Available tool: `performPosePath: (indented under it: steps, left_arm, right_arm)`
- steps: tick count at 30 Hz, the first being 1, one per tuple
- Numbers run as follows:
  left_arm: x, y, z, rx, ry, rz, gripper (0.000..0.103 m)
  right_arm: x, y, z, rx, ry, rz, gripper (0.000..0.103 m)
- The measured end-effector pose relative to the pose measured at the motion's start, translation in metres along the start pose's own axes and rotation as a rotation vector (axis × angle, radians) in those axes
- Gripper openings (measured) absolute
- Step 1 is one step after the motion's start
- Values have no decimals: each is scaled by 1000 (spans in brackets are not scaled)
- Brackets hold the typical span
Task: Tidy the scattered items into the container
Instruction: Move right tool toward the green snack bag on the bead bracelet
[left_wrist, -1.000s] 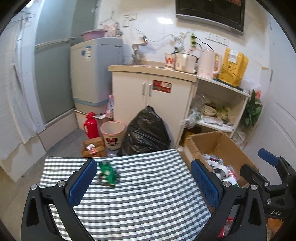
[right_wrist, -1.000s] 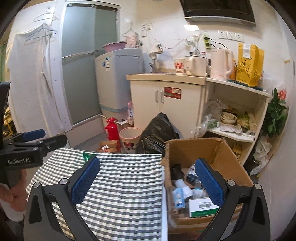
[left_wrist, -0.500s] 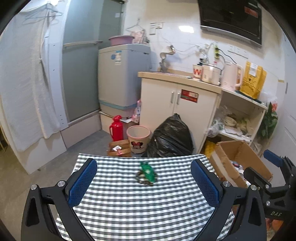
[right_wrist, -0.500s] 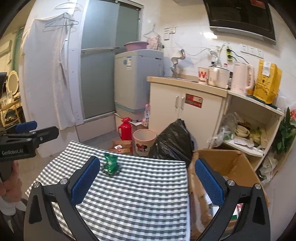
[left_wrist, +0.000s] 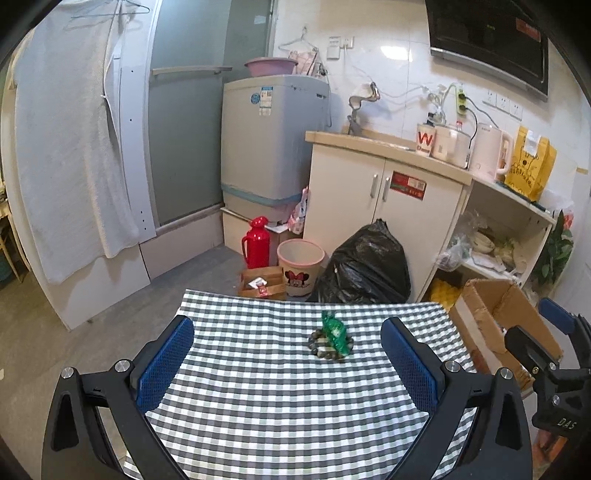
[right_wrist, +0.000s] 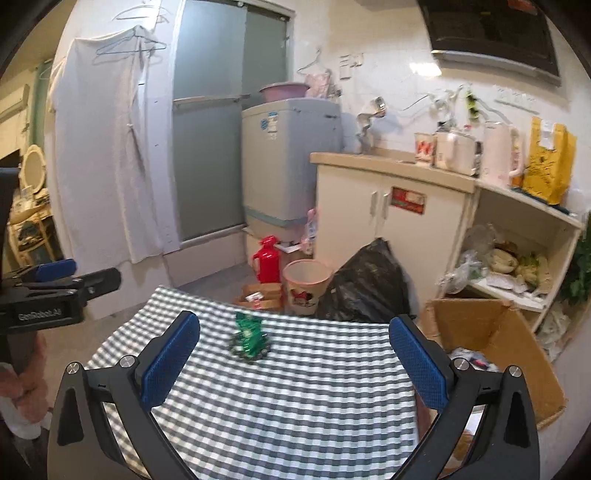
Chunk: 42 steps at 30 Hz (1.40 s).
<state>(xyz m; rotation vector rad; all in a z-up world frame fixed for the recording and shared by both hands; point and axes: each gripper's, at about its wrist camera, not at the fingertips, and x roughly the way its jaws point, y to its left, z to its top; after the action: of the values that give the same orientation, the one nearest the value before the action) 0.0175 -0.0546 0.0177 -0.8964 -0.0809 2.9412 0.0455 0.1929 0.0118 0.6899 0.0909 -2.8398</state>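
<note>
A green wrapper (left_wrist: 334, 330) lies on a ring of dark beads (left_wrist: 318, 347) near the far edge of the checked tablecloth (left_wrist: 258, 398). The right wrist view, blurred, shows the same wrapper (right_wrist: 251, 334) and cloth (right_wrist: 303, 387). To the right of the table stands an open cardboard box (left_wrist: 495, 314) (right_wrist: 513, 343) with several items inside. My left gripper (left_wrist: 286, 362) is open, empty, short of the wrapper. My right gripper (right_wrist: 295, 363) is open and empty too, with the wrapper ahead and to its left.
Beyond the table sit a black bin bag (left_wrist: 365, 266), a pink waste bin (left_wrist: 300, 266), a red flask (left_wrist: 255, 243) and a small carton (left_wrist: 263, 284) on the floor. A cabinet (left_wrist: 384, 206) and open shelves (left_wrist: 506, 236) stand behind. A hand (right_wrist: 22, 380) holds the left gripper's handle.
Both views have swung left, from the box toward the table. The green wrapper has come nearer to the middle between the left fingers. Both grippers stayed open.
</note>
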Motion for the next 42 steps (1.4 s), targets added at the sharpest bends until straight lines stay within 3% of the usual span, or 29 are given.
performPosePath:
  steps: [17, 33, 38, 42]
  left_arm:
    - [53, 19, -2, 8, 87, 27, 103]
    - [117, 27, -7, 14, 161, 23, 103]
    - [139, 36, -12, -2, 192, 28, 103]
    - [156, 45, -17, -18, 216, 36, 103]
  right_arm:
    - [67, 15, -14, -8, 167, 102, 103]
    - [134, 17, -25, -34, 230, 125, 102]
    - [160, 22, -25, -63, 250, 136, 99]
    - [183, 24, -27, -67, 271, 129, 87]
